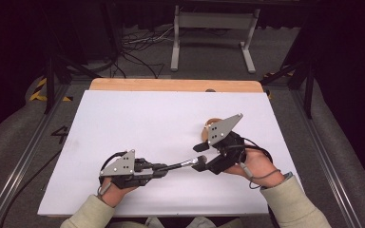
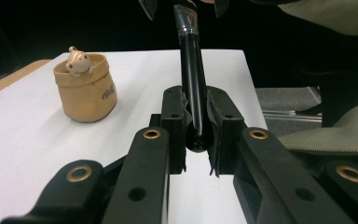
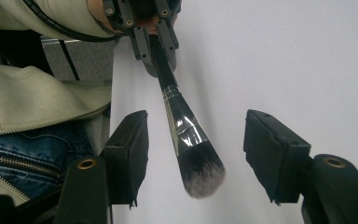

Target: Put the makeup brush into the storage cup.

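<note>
Black-handled brush [image 3: 186,135] with silver ferrule, tan pot [image 2: 86,87], white table [image 1: 138,128]

sleeves [image 1: 292,199]: pale beige, zipped | trousers [image 3: 23,163]: blue denim | left gripper [image 2: 196,100], right gripper [image 3: 196,144]: black jaws, brass rivets, grey three-cornered plates, grey cables

My high view looks forward and down over the whole white tabletop [image 1: 138,123]. My two claw views sit close, facing each other along the long black-handled makeup brush [image 3: 186,140], which both share; the left one also catches the tan pouch-shaped holder [image 2: 85,88].
</note>
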`<state>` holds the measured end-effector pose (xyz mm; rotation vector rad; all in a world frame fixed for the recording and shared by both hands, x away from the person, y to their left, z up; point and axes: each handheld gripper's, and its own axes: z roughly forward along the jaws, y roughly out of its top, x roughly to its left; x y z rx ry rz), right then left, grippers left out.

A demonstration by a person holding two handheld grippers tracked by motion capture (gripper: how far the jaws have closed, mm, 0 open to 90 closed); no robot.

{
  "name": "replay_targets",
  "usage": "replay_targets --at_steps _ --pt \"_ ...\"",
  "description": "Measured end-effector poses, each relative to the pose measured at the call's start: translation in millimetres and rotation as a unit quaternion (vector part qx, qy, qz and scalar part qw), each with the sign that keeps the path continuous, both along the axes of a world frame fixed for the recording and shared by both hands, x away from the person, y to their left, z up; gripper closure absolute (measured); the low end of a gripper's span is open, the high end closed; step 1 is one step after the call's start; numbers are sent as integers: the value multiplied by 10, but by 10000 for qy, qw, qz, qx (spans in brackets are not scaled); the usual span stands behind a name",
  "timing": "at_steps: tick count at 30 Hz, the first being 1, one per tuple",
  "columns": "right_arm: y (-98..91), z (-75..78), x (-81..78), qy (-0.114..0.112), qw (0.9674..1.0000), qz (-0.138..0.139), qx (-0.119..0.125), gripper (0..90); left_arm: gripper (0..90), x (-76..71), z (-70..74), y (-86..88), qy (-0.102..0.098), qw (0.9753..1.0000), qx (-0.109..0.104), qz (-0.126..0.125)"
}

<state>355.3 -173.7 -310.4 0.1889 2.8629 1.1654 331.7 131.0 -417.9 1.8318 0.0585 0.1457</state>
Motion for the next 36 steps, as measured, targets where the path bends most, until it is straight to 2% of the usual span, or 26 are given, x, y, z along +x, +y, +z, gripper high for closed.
replay_targets --at_steps 5,9,22,27,36 --pt "3 -80 -2 73 9999 28 85 433 795 -3 -2 -10 16 10000 -1 -58" --pt "38 -135 9 150 9998 99 41 479 794 5 -3 -11 41 9999 11 -103" --pt "139 -178 -14 209 9988 399 -185 708 793 6 -19 -28 83 9997 -5 -224" --pt "138 -189 -17 264 9979 520 -266 736 792 14 -33 -36 89 9995 1 -299" --pt "156 -156 -57 216 9968 646 -411 757 790 18 -46 -45 138 9991 11 -402"
